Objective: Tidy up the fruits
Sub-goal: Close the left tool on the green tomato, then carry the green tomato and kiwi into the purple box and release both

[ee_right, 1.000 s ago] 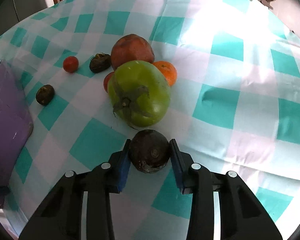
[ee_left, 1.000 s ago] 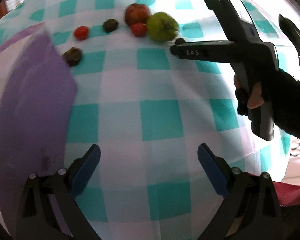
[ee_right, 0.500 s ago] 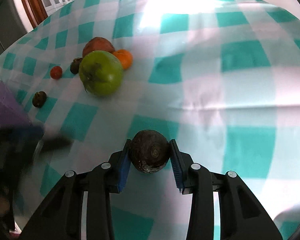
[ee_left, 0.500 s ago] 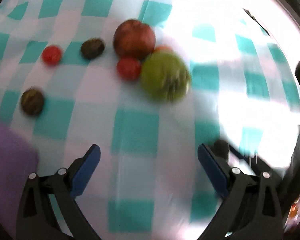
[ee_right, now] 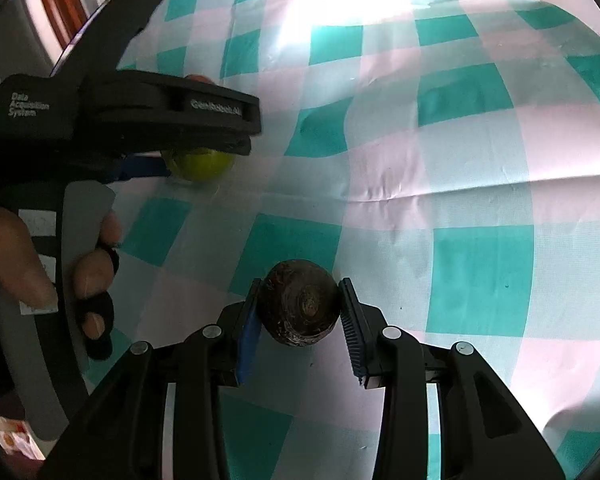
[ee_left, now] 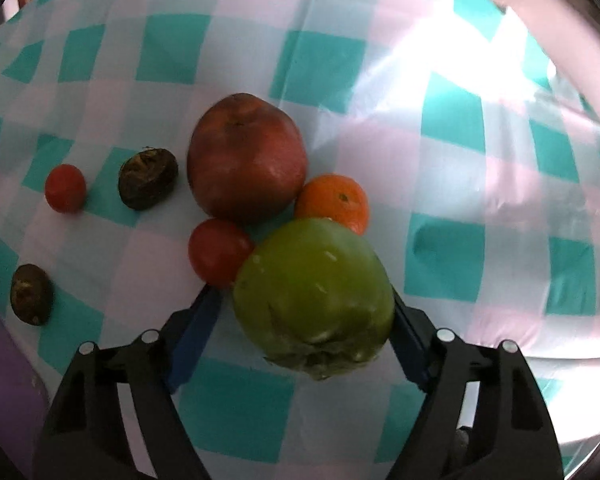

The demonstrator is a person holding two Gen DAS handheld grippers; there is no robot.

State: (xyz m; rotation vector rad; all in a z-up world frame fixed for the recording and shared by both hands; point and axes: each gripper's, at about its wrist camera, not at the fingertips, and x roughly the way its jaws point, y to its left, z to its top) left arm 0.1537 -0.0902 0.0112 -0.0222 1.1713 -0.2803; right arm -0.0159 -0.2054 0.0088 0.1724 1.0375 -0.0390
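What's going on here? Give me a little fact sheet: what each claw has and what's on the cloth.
Left claw: around the big green fruit, fingers at its sides
Right claw: shut on a dark round fruit
Beside the green fruit: large red fruit, orange, small red tomato
Further left: another small red tomato, two dark shrivelled fruits
Surface: teal-and-white checked cloth
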